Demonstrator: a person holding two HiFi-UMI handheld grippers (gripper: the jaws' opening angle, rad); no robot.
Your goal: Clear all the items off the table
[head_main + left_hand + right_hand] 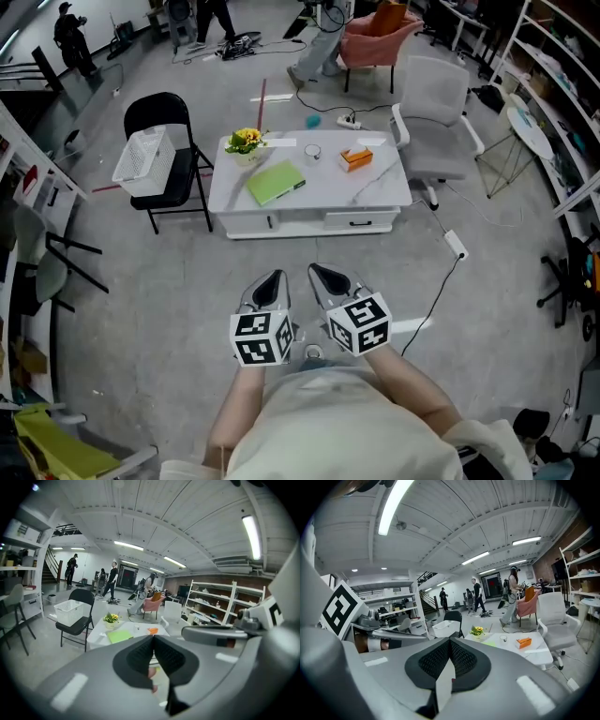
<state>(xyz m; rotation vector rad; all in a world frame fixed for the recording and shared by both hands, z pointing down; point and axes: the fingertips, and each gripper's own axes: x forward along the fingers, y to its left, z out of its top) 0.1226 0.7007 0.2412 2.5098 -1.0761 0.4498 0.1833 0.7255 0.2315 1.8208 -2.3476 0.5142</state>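
- Left gripper [274, 277], lower centre of the head view: jaws pressed together, nothing between them.
- Right gripper [319, 273], just beside it: jaws likewise together and empty.
- Low white rectangular table [230, 192], upper centre, well apart from both grippers, bears a flat green notebook [276, 181], potted yellow flowers [246, 142] and a small orange box [355, 158].
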